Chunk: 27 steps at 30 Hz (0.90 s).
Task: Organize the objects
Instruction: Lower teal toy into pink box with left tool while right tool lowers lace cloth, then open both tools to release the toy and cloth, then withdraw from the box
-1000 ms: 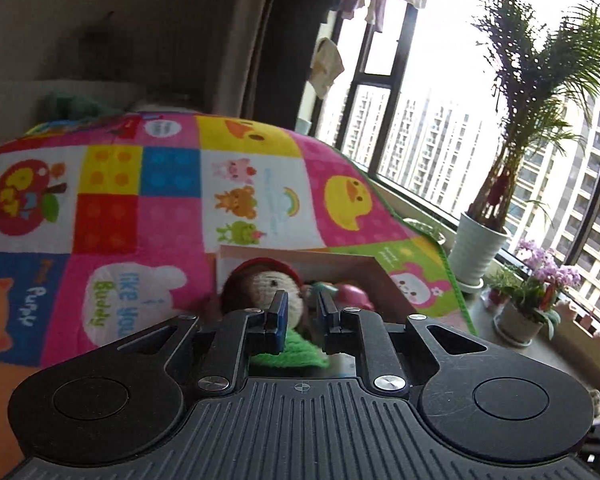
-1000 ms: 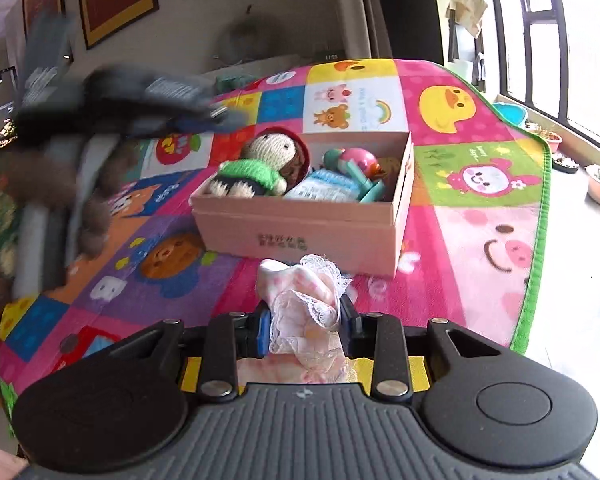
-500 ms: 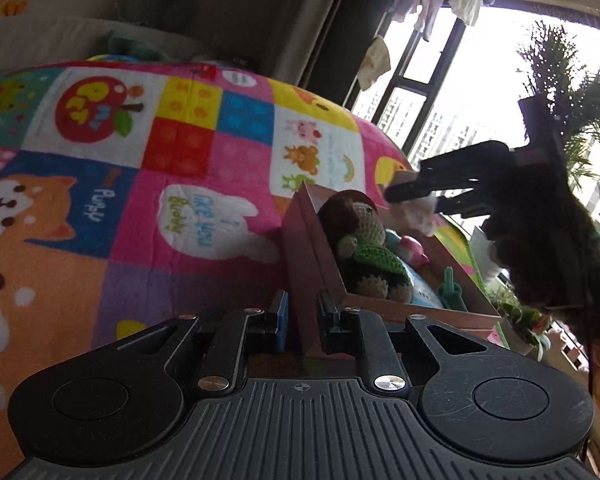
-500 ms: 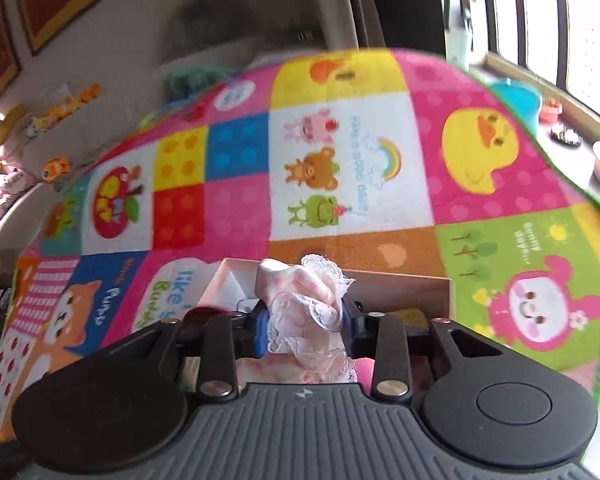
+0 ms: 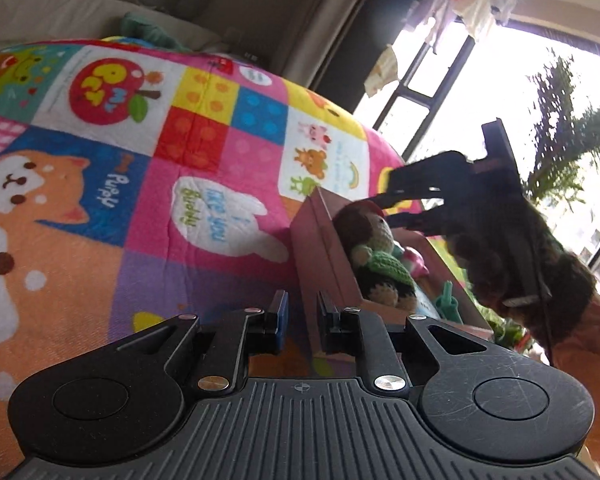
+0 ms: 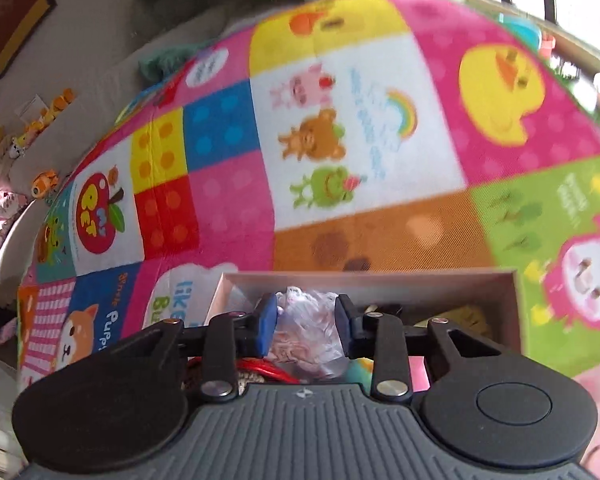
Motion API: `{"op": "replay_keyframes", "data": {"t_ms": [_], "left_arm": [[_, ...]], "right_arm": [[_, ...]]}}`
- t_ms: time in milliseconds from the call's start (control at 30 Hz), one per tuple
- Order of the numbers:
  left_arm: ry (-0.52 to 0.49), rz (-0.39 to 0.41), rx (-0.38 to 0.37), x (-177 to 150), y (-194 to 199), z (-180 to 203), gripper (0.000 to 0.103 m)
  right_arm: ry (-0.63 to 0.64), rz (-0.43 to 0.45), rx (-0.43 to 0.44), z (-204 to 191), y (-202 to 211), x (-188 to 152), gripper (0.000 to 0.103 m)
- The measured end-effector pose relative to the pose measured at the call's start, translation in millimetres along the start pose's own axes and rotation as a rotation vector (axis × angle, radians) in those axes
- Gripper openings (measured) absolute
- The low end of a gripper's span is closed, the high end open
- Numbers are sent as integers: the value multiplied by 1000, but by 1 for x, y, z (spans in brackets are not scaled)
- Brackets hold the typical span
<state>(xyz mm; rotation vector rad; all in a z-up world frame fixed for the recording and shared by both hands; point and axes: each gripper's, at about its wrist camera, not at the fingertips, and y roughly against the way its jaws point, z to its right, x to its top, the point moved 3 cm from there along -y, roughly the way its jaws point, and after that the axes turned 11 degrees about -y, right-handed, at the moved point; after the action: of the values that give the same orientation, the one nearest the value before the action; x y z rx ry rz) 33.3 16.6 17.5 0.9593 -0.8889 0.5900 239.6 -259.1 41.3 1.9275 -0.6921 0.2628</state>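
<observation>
mat: the bright patchwork play mat (image 5: 140, 240) fills the left side. Nothing loose on the part I can see, so most of the sorting looks done.

left gripper: the left gripper (image 5: 302, 312) sits low at the pink box's near corner with its jaws pressed together as far as they go. The box wall lines up with the slit between them. Honestly can't tell if it's nipping the cardboard or just parked in front of it.

box: the pink box (image 5: 320, 248) sits open on the mat. The crochet doll (image 5: 376, 248) in the green jumper lies along the left wall, with a teal toy (image 5: 446, 300) and some pink bits further right.

right gripper: the right gripper (image 5: 380, 211) comes in from the right, over the doll's head end, a dark fuzzy sleeve (image 5: 520, 264) behind it. On its own camera the jaws are closing on the lacy cloth (image 6: 308, 332), with both blue pads pressing into it.

cloth: bunched up between the pads, above the box interior and inside the back rim (image 6: 380, 276), not resting on anything yet as far as I can see.

step: I'd call this the drop-off, with the cloth carried over and lined up above the box.

next: probably dip a touch, spread the jaws so the cloth falls into the free space beside the doll, then lift straight out. Lace could snag on a pad, so pull away slowly.
</observation>
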Motion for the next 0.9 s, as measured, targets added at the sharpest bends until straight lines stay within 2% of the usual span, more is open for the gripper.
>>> {"op": "replay_keyframes", "data": {"t_ms": [67, 200, 267, 400, 467, 533, 600, 667, 733, 767, 900], "left_arm": [[-22, -10, 7, 0, 1, 4, 17], [-37, -26, 37, 5, 0, 7, 17], [-58, -31, 40, 12, -3, 14, 17], [-147, -42, 30, 30, -19, 36, 17], [-173, -81, 37, 36, -36, 45, 17], [-196, -141, 84, 38, -54, 50, 17], [-221, -194, 124, 37, -68, 52, 28], [-260, -252, 163, 33, -82, 56, 32], [-289, -268, 207, 33, -89, 56, 41], [-283, -273, 229, 34, -91, 53, 50], [-220, -269, 270, 36, -84, 34, 75]], "right_arm": [[-39, -55, -10, 4, -19, -4, 31], [-33, -42, 36, 5, -6, -3, 32], [20, 28, 62, 5, 24, -6, 34], [163, 194, 49, 18, 99, -26, 38], [205, 248, 34, 35, 130, -46, 38], [252, 268, 25, 53, 153, -71, 40], [291, 267, 24, 71, 167, -99, 46], [346, 252, 17, 84, 171, -127, 47], [432, 247, -28, 87, 164, -152, 48], [474, 245, -55, 85, 156, -164, 48], [532, 237, -109, 69, 123, -180, 48]]}}
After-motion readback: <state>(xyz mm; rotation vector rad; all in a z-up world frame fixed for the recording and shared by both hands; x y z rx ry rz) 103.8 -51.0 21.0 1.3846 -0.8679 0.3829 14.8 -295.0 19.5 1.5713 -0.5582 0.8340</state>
